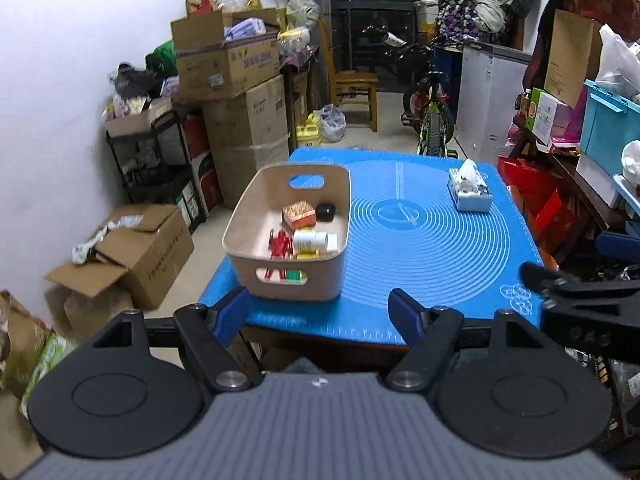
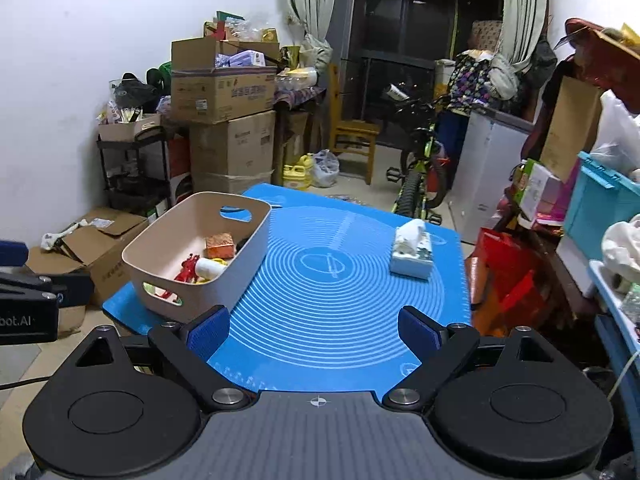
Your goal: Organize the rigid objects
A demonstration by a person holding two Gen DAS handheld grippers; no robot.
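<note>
Left claw (image 1: 320, 312) and right claw (image 2: 314, 330) are standing wide, empty, near the desk (image 2: 340, 320); beige bin (image 1: 256, 200) is holding the objects at left.

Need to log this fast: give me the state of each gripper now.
Left gripper: open, holding nothing.
Right gripper: open, holding nothing.

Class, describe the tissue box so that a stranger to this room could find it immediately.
Start at the blue mat covering the table. The beige bin sits on its left side; the tissue box stands alone toward the far right. It is the only loose item, with white tissue poking from its top.
</note>
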